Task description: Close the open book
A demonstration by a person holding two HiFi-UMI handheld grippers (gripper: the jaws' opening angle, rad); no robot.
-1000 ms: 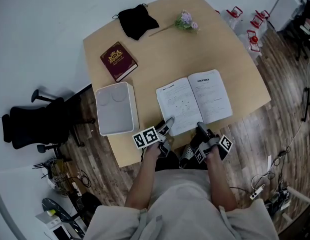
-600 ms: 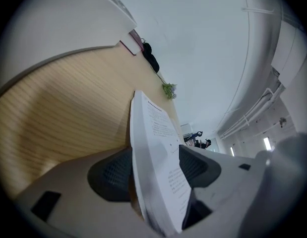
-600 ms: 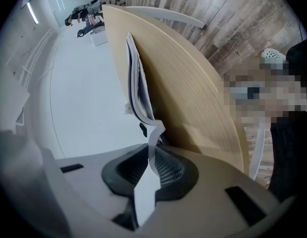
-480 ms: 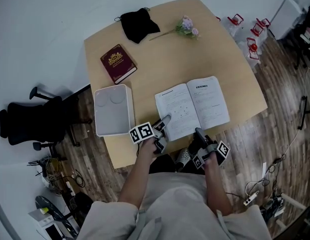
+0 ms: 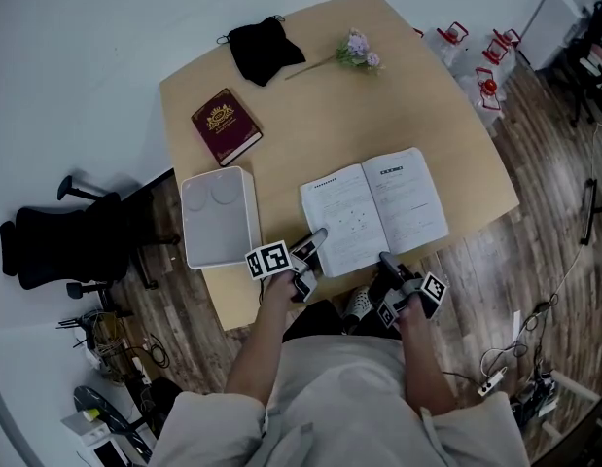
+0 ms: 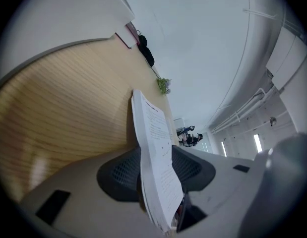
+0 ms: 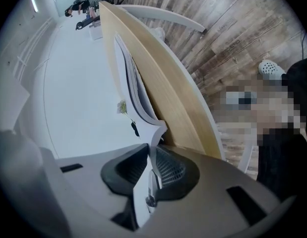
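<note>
The open book (image 5: pixel 376 207) lies flat near the front edge of the wooden table (image 5: pixel 310 115), white printed pages up. My left gripper (image 5: pixel 318 236) is at the book's near left corner. In the left gripper view its jaws (image 6: pixel 155 170) are closing, with the lifted left-hand pages (image 6: pixel 153 133) between the pads; no firm pinch shows. My right gripper (image 5: pixel 385 258) sits at the near edge of the right-hand half. In the right gripper view it (image 7: pixel 151 170) is shut on a thin white edge of the book (image 7: pixel 136 93).
A white box (image 5: pixel 220 217) stands just left of the book. A maroon book (image 5: pixel 226 125), a black pouch (image 5: pixel 265 47) and a small flower sprig (image 5: pixel 357 50) lie farther back. An office chair (image 5: pixel 67 241) stands on the floor to the left.
Both grippers stay at the book's near edge and the book lies open as before. The head view has shifted slightly.
</note>
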